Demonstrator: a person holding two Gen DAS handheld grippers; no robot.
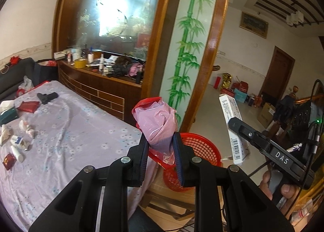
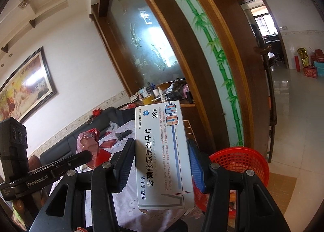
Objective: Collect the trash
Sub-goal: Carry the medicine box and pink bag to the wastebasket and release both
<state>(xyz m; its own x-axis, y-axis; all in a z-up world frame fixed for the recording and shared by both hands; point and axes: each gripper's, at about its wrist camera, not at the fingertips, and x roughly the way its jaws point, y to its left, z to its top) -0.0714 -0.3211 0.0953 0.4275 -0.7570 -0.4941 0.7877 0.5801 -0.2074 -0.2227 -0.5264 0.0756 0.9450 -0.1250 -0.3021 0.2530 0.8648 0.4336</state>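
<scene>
The left gripper (image 1: 161,141) is clamped tight on a crumpled pink-and-red plastic bag (image 1: 157,124), whose bunched top stands above the pads while its lower end is hidden behind the fingers. Just beyond it sits the red mesh basket (image 1: 199,147), partly covered by the gripper and cut off below. The right gripper (image 2: 160,163) stands about half open, its pads pressed on the long edges of a white tablet box (image 2: 162,155) (Chinese print, "28" readable; the smaller text is too fine to make out). In the right wrist view the box hides much of the table (image 1: 66,130) with its pale floral cloth. More litter lies at the table's far end: crumpled paper (image 1: 26,127), a small red packet (image 1: 9,161), a red box (image 1: 28,106); a dark object (image 1: 47,96) there cannot be identified.
</scene>
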